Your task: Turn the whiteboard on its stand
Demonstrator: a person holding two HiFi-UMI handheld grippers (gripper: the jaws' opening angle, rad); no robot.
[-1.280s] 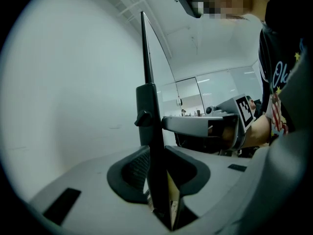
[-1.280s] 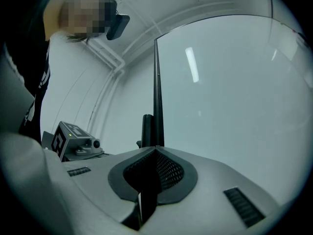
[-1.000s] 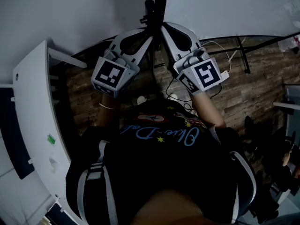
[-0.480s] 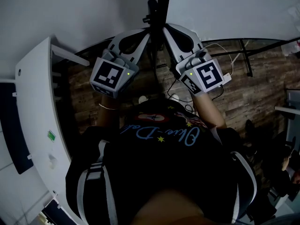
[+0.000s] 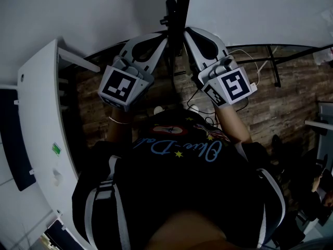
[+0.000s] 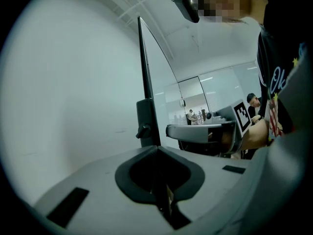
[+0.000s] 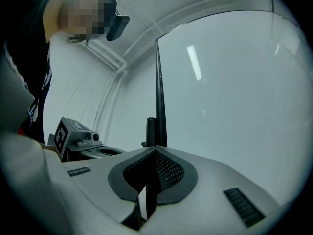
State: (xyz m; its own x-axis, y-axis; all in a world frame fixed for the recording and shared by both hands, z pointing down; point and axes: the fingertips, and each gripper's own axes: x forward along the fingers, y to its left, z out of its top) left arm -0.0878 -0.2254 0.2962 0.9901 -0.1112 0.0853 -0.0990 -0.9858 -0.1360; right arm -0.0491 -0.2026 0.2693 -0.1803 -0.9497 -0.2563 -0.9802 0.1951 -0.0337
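Black frame edge of the whiteboard (image 5: 250, 12) stands upright straight ahead of the person, in the middle of the scene, and both tools bite on it. The left gripper (image 5: 165, 37), whose fingers stood apart a second ago, has now clenched on that thin edge from the left. The right gripper (image 5: 186, 34) grasps it just beside, from the right. With both holds made, the turn on the stand can probably begin.

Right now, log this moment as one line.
left gripper: shut on black-framed white whiteboard edge | right gripper: shut on same edge | black stand post: just beyond both grippers
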